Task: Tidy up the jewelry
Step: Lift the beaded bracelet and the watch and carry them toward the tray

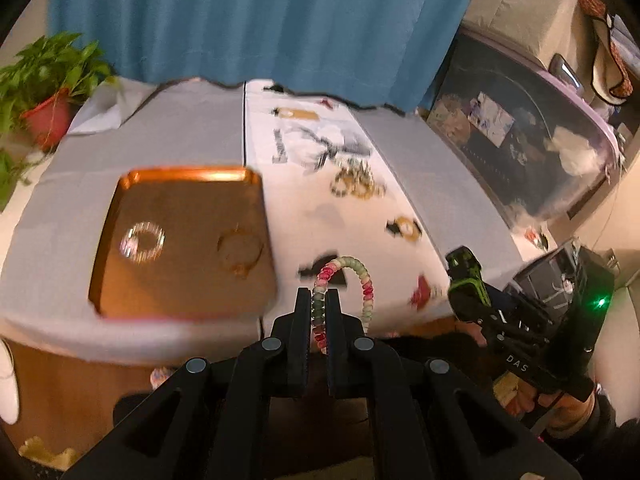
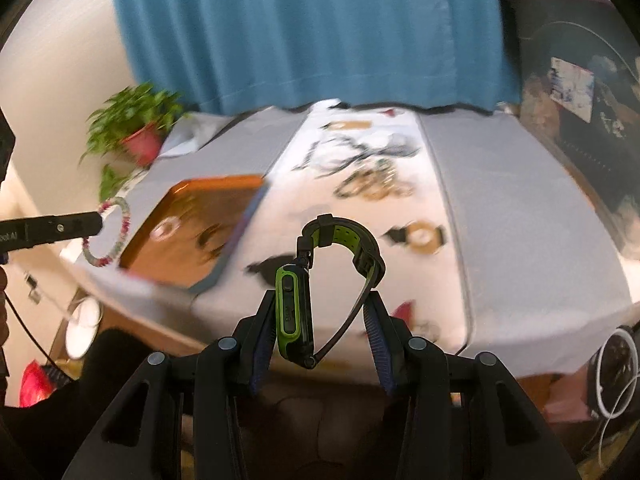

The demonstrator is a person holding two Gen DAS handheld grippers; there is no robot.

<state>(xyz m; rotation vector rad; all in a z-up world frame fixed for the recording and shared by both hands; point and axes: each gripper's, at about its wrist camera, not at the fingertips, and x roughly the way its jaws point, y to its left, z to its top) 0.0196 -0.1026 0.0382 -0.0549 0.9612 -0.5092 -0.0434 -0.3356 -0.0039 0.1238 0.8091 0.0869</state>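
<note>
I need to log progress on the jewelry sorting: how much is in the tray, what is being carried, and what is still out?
Done: two rings or bracelets lie in the orange tray, a sparkly one and a gold one. In hand: the left gripper pinches a pink-and-green beaded bracelet; the right gripper carries a green-and-black watch. Left: a pile of gold jewelry on the cloth.

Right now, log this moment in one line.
left tongs: shut on bead bracelet | right tongs: holding green watch | tray: two pieces
</note>
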